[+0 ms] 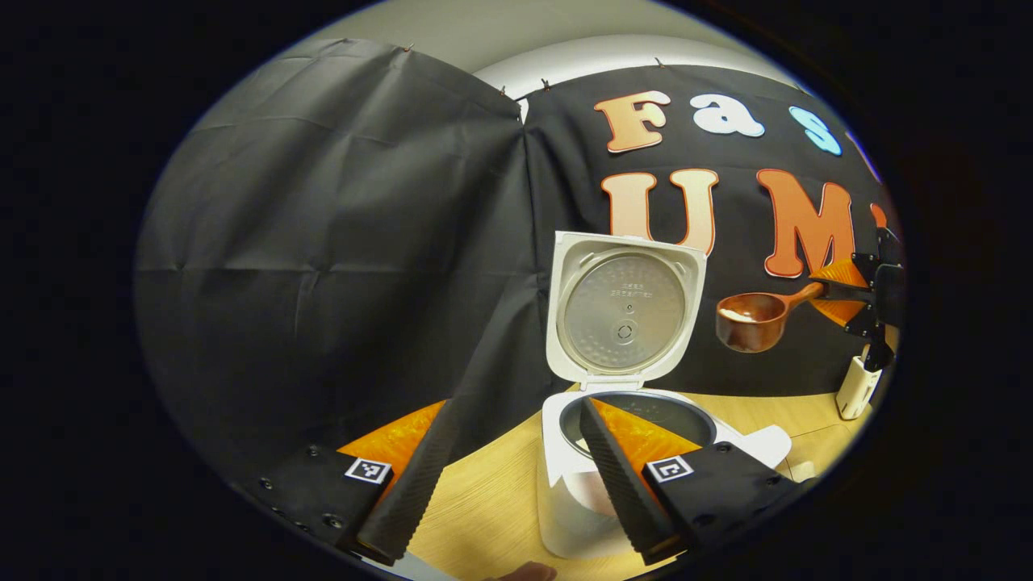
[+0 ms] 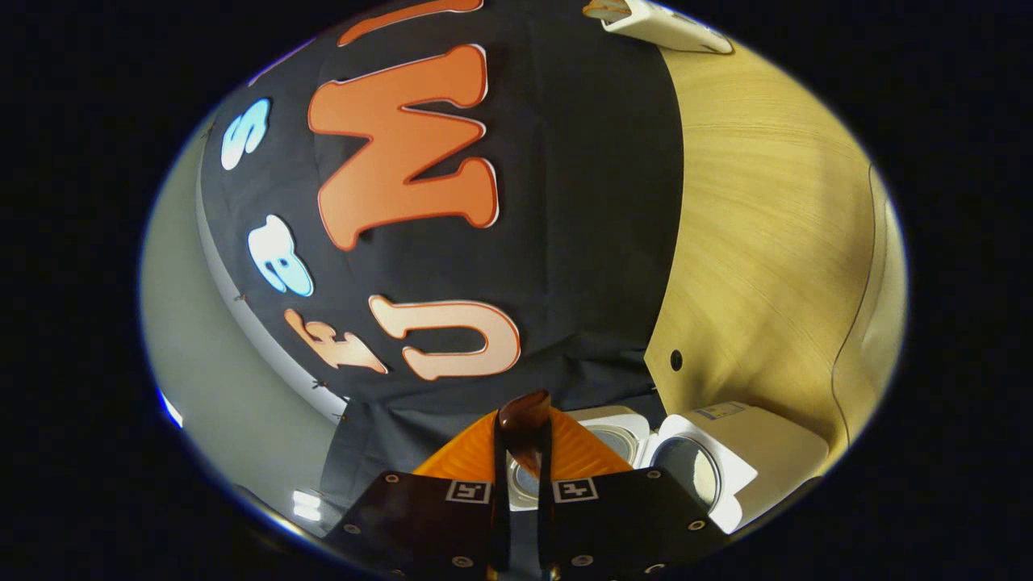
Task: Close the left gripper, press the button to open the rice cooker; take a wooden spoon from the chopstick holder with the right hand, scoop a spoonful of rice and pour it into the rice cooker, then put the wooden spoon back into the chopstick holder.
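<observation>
We see the brown wooden spoon with a deep round bowl (image 1: 752, 321) carried in the air to the right of the cooker's raised lid, level enough that the small white heap of rice (image 1: 738, 314) stays in its bowl. It is held out by the handle, so the bowl leads toward the pot. The right gripper (image 1: 847, 294) clamps that handle at the right edge of the left gripper view; in the right gripper view its own fingers (image 2: 523, 452) stand close together with the dark handle end pinched between them, so we take it as holding the spoon.

Below and left of the spoon sits the white rice cooker (image 1: 577, 484) on the light wooden surface (image 1: 484, 500), its lid (image 1: 625, 311) standing upright at the far side, leaving the dark inner pot (image 1: 686, 415) open from above. We judge the scoop still has to travel left and tip over that pot.

The left gripper (image 1: 508, 476) hangs near us with its fingers wide apart and nothing between them, kept low and clear of the pour. A white upright container (image 1: 855, 387) stands at far right, perhaps the chopstick holder, though it is too small to tell.
</observation>
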`<state>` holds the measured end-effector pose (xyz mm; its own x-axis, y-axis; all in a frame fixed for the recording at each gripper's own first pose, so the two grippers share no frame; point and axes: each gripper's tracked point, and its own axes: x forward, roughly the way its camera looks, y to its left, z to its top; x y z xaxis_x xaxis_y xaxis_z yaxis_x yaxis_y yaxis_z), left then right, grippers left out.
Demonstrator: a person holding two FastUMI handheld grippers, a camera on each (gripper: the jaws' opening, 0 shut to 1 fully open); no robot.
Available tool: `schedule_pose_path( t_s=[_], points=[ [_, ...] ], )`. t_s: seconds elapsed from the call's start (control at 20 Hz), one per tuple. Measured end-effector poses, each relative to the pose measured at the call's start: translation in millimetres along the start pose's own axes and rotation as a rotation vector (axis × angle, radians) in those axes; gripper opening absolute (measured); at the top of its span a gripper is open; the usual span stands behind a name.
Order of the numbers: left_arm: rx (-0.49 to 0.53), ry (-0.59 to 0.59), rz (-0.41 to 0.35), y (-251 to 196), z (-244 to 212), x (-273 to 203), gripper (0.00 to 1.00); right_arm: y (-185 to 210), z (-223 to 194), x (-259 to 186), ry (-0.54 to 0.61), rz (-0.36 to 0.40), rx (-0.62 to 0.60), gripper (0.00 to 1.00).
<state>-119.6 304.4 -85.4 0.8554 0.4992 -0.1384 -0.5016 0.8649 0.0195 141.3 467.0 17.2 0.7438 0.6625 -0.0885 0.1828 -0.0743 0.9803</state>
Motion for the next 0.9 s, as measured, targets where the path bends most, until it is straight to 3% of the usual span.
schedule_pose_path(
  t_s=[0.4,0.9],
  points=[
    [0.009,0.009,0.017,13.9,-9.7,15.9,0.98,1.9,-48.2,47.4,0.021,0.002,-0.243,0.13],
    [-0.004,0.047,0.047,32.2,-28.6,33.0,0.97,9.7,-81.7,75.5,0.048,0.086,-0.646,0.13]
  ],
)
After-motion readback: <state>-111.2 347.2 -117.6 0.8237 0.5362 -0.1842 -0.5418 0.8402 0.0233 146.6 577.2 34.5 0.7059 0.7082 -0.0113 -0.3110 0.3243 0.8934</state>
